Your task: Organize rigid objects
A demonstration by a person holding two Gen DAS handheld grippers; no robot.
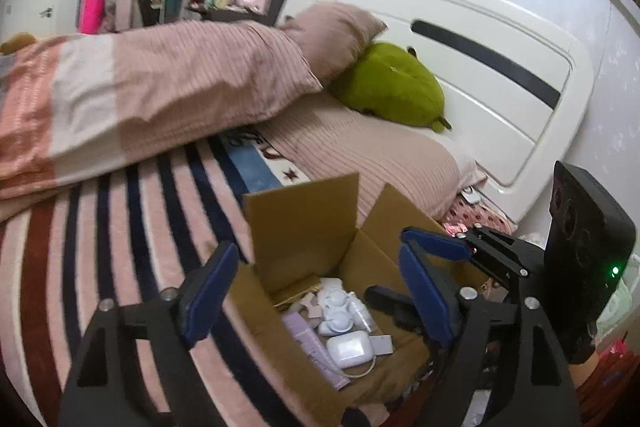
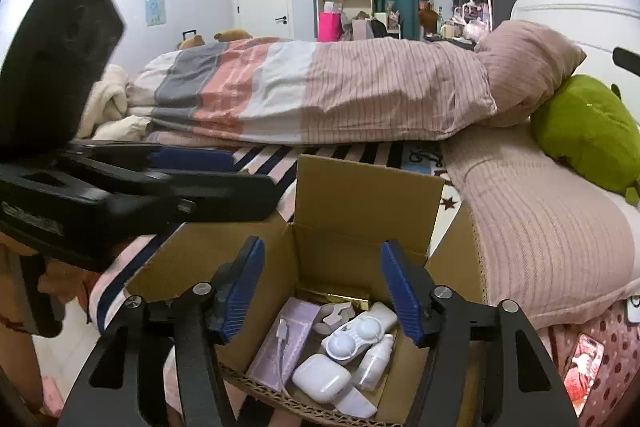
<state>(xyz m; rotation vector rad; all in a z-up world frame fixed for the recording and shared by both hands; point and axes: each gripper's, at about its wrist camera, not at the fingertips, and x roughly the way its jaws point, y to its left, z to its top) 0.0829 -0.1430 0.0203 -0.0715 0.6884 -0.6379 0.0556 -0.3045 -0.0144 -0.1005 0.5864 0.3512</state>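
**Both grippers empty above the open box**

Cardboard box (image 2: 352, 211) sits on the bed, on the striped blanket (image 1: 120, 235), flaps up. Inside, a loose heap of small rigid items: white earbud case (image 2: 320, 377) with its cable, white lens case (image 2: 358, 337) with two round caps, small white bottle (image 2: 372, 367), flat lilac box (image 2: 288, 335), something gold at the back wall (image 2: 340, 297). In the left wrist view a black object (image 1: 390, 301) also lies in the box, near the right-hand wall; what it is I cannot tell.

Right gripper (image 2: 322, 291): jaws apart, nothing between the pads. It hangs straight over the box mouth, pointing down into it; the heap lies directly ahead and below. The lens case runs slantwise across the jaws' line.

Left gripper (image 1: 320, 299): jaws wide apart, empty. It also looks down into the box, from the blanket side, with the earbud case (image 1: 348, 349) low between its fingers.

Judgement: both are close; the right sits more squarely over the contents, so it seems better placed for any reach in.

Outward: pink striped duvet (image 2: 360, 91), pillow (image 1: 332, 35), green plush (image 1: 392, 83) against the white headboard (image 1: 480, 67).
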